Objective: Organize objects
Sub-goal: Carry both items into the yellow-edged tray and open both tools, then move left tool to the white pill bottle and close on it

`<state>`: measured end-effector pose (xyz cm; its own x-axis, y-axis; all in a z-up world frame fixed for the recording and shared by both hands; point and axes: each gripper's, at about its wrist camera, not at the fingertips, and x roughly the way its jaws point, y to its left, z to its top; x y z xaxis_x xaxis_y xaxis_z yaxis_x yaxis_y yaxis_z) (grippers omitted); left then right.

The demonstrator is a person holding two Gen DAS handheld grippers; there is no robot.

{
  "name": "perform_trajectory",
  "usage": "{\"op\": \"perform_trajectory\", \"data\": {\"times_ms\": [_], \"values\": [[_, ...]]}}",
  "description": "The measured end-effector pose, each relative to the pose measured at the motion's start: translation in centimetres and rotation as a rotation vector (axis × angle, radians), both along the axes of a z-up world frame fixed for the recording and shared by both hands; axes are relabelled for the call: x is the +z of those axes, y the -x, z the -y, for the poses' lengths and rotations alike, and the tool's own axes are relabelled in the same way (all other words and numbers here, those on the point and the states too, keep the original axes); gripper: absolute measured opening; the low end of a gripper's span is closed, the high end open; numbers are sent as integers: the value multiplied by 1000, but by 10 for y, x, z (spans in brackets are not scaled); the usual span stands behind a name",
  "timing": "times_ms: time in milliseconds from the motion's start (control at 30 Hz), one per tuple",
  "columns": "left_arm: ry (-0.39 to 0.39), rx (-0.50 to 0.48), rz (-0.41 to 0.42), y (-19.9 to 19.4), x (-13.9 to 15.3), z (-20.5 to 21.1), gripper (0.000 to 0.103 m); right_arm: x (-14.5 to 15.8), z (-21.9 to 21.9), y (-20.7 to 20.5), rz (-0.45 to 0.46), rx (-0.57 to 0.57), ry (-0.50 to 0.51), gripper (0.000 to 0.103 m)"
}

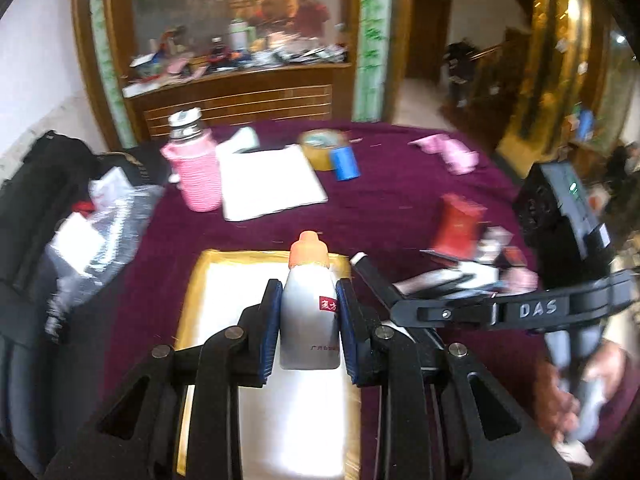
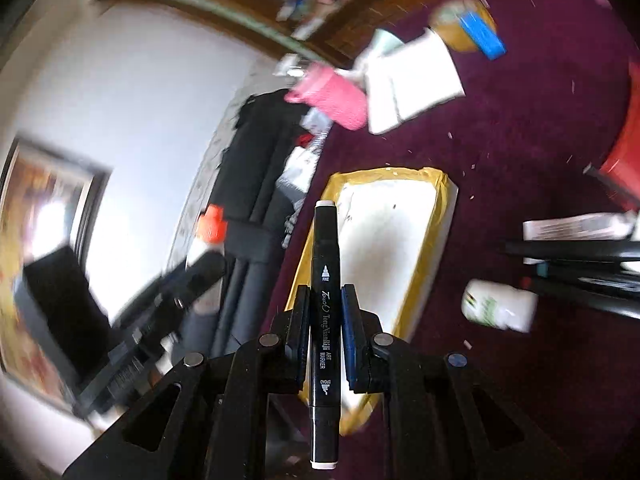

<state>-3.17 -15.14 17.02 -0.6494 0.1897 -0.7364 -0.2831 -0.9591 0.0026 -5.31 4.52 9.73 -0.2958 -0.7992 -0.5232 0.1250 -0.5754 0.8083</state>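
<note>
The left gripper (image 1: 308,312) was clamped on a small white bottle (image 1: 309,312) with an orange cap, its blue pads pressing both sides of the body and the cap pointing away from the camera. The bottle hung in the air above a white tray (image 1: 224,292) with a yellow taped rim, which lay near the table's near edge. The right gripper (image 2: 325,312) was closed on a black marker (image 2: 325,312), held at about its middle, with the marker lying along the line of the fingers and a pale tip at each end. In the right wrist view the tray (image 2: 396,232) sat beyond the marker on the purple cloth.

The table (image 1: 380,208) was round and covered in dark purple cloth. Toward its far left edge stood a flask (image 1: 196,164) in a pink sleeve, just beside a white pad (image 1: 272,180). Behind the pad, toward the far edge, lay a tape roll (image 1: 320,146) with a blue cylinder (image 1: 345,163) against it. A pink cloth (image 1: 452,152) lay at the far right edge. A red box (image 1: 458,224) stood right of centre, with blurred books and pens by it. A white jar (image 2: 500,304) lay on its side right of the tray. Dark bags (image 1: 44,208) were heaped off the left edge.
</note>
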Motion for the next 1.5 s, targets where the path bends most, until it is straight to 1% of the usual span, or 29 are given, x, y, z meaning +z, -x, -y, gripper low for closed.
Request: {"op": "perform_trajectory", "data": {"times_ms": [100,233,267,333,433,500,533,667,733,800,833,867,900,933,967,1000,1100,1133,1200,1233,1300,1333,1367,1433,1500], "values": [[-42,33,55,26,-37,12,25,-29,17,33,79,-53,5,13],[-93,65,128,55,-86,22,24,-60,36,57,122,-91,-46,13],[-99,70,141,59,-94,21,24,-65,39,63,130,-101,-62,13],[-121,76,174,68,-113,22,24,-73,42,72,136,-116,-93,13],[-162,78,212,77,-129,18,24,-81,46,81,129,-126,-133,13],[-184,74,230,81,-135,16,24,-79,50,83,107,-129,-180,13],[-186,80,236,82,-138,16,23,-78,51,84,91,-132,-209,13],[-204,98,256,90,-148,21,25,-73,55,84,64,-118,-258,13],[-223,105,275,91,-150,25,25,-71,59,84,36,-120,-301,13],[-255,110,302,92,-153,29,27,-67,64,84,-4,-122,-352,15],[-275,115,309,91,-154,33,31,-64,65,82,-24,-120,-364,16],[-293,124,310,90,-155,36,33,-60,65,80,-44,-120,-368,21],[-317,138,306,88,-156,41,33,-55,64,77,-72,-127,-371,29],[-347,160,300,86,-157,47,33,-48,61,73,-98,-137,-374,33],[-377,187,294,82,-158,54,34,-43,58,70,-118,-145,-372,41],[-406,210,289,79,-159,61,34,-37,55,66,-138,-152,-370,44],[-502,312,265,66,-161,83,35,-20,38,50,-193,-172,-377,46],[-512,336,253,60,-161,87,36,-16,33,45,-202,-175,-377,46],[-490,370,234,52,-159,90,36,-9,19,32,-214,-183,-381,47],[-476,377,229,49,-159,90,38,-8,13,26,-218,-185,-386,48],[-462,374,225,45,-158,88,44,-7,1,12,-225,-182,-400,50],[-455,370,223,45,-157,86,49,-8,-5,5,-228,-179,-409,50],[-453,363,225,45,-156,85,51,-8,-12,-2,-234,-177,-421,50],[-468,352,234,46,-151,84,51,-8,-27,-14,-244,-179,-445,50],[-481,354,224,42,-138,84,51,-7,-46,-25,-250,-182,-473,51]]}}
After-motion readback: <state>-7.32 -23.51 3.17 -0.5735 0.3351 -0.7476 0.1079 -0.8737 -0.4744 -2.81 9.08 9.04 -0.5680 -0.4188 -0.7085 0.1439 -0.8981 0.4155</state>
